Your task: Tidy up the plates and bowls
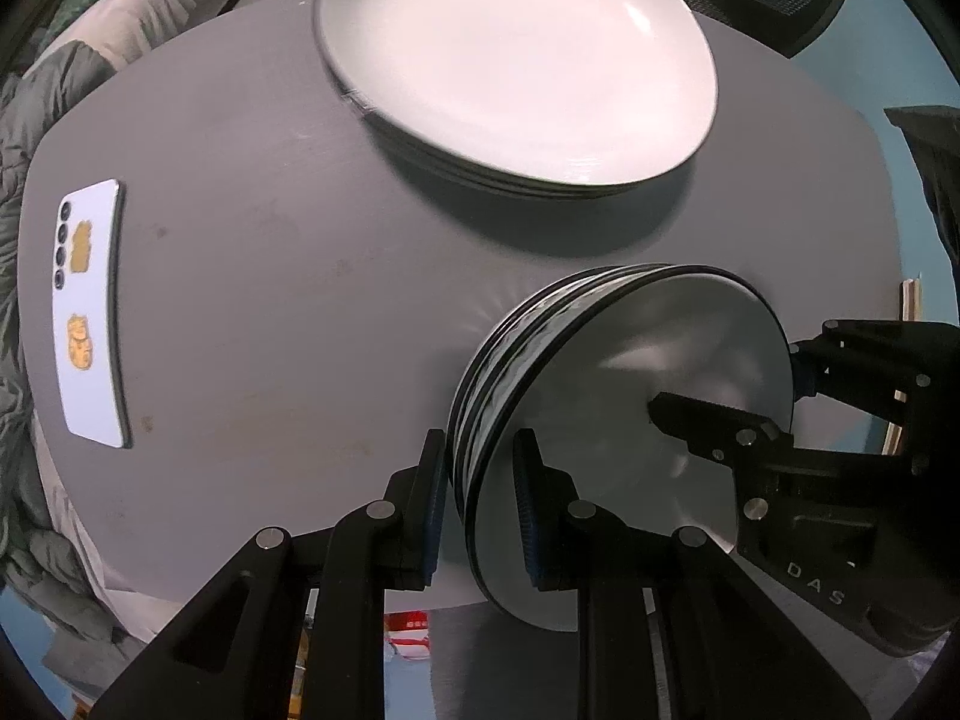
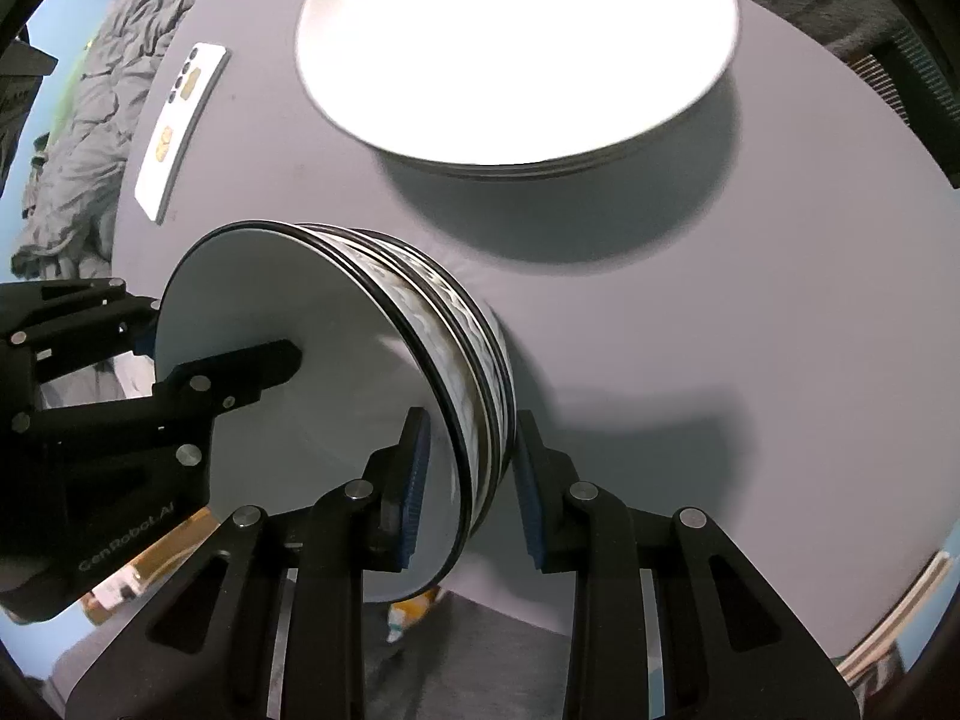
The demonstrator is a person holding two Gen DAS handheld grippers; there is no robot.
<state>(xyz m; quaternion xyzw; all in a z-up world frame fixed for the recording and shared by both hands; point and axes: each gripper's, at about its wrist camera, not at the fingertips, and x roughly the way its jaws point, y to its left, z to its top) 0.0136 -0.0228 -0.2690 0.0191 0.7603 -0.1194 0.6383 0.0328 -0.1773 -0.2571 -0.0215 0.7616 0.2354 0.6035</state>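
Left wrist view: my left jaws (image 1: 480, 504) are clamped narrow on the near rim of the bowl stack (image 1: 606, 420); stack above the grey worktop (image 1: 270, 330), just short of the plate stack (image 1: 516, 66); phone (image 1: 93, 312) well left of the bowls.

Right wrist view: my right jaws (image 2: 471, 483) pinch the opposite rim of the bowl stack (image 2: 336, 372), equally narrow; plates (image 2: 516, 48) beyond.

Both tools are matte black. The left gripper (image 1: 480, 510) has slotted, angular arms joined by round silver pins, and its fingers (image 1: 528, 516) carry ribbed blue pads. The right gripper (image 2: 468, 480) is built the same; its body shows pale lettering and small silver screws.
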